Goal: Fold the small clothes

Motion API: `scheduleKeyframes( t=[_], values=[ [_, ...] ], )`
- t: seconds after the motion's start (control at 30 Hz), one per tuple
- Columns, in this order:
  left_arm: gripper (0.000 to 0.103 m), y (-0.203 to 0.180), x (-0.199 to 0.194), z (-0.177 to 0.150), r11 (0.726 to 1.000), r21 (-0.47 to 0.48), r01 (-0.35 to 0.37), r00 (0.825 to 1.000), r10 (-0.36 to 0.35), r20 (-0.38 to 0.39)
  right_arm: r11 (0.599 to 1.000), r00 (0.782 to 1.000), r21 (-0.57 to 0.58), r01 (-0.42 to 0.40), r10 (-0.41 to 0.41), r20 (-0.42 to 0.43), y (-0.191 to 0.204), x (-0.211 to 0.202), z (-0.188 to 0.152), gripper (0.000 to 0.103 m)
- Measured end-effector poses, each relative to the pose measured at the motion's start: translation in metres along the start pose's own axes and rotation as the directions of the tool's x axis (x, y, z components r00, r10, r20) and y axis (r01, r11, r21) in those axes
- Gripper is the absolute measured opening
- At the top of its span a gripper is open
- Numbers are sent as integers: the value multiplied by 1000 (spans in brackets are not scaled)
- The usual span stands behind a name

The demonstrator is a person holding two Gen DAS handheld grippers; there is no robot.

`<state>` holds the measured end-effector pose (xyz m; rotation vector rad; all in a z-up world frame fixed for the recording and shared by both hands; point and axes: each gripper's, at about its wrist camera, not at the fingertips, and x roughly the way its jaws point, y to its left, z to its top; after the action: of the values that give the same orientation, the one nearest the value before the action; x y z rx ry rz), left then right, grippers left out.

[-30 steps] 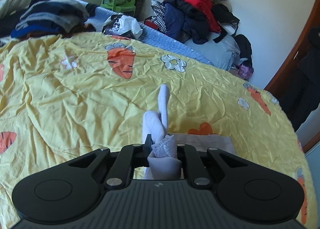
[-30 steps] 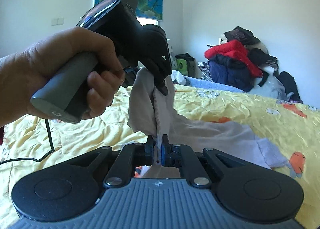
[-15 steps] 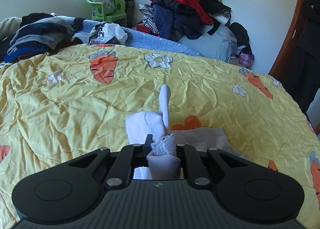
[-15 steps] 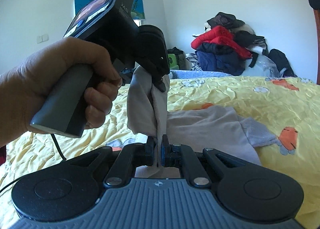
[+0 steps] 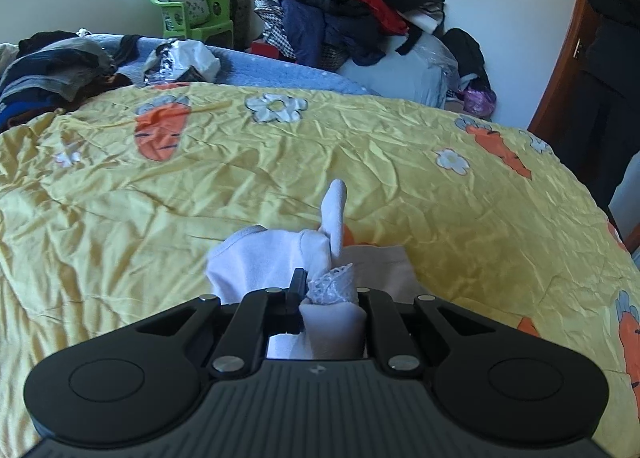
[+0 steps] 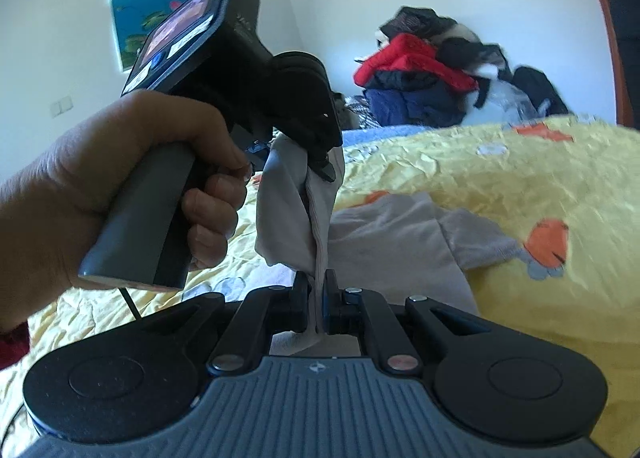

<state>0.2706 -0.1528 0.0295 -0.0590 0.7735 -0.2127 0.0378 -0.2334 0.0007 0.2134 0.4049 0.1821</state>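
Both the left gripper [image 5: 326,294] and the right gripper [image 6: 318,298] are clamped on the pale baby garment [image 6: 384,234], lifted partly above the yellow quilt [image 5: 280,161]. It looks light and limp, so holding it at the edges seems best.

The left gripper [image 5: 329,290] has its jaws pressed together on a bunch of cloth. In the right wrist view, the person's left hand [image 6: 132,181] wraps around the gray handle, and the gripper points down and to the right. The right gripper [image 6: 319,290] has its jaws squeezed tight on a thin fold of cloth, just below the left one.
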Motion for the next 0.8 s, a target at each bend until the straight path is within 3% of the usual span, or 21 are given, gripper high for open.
scheduleKeyframes(
  t=[0.23,0.8],
  values=[
    [11,-23,18,-6,1000,22,-2,1000,3,-20,993,1000,118,-2,4,-17,-32,4,-4,8],
    [11,-48,38,-14,997,73,-15,998,20,-66,966,999,260,-9,22,-45,-69,13,-12,8]
  ],
)
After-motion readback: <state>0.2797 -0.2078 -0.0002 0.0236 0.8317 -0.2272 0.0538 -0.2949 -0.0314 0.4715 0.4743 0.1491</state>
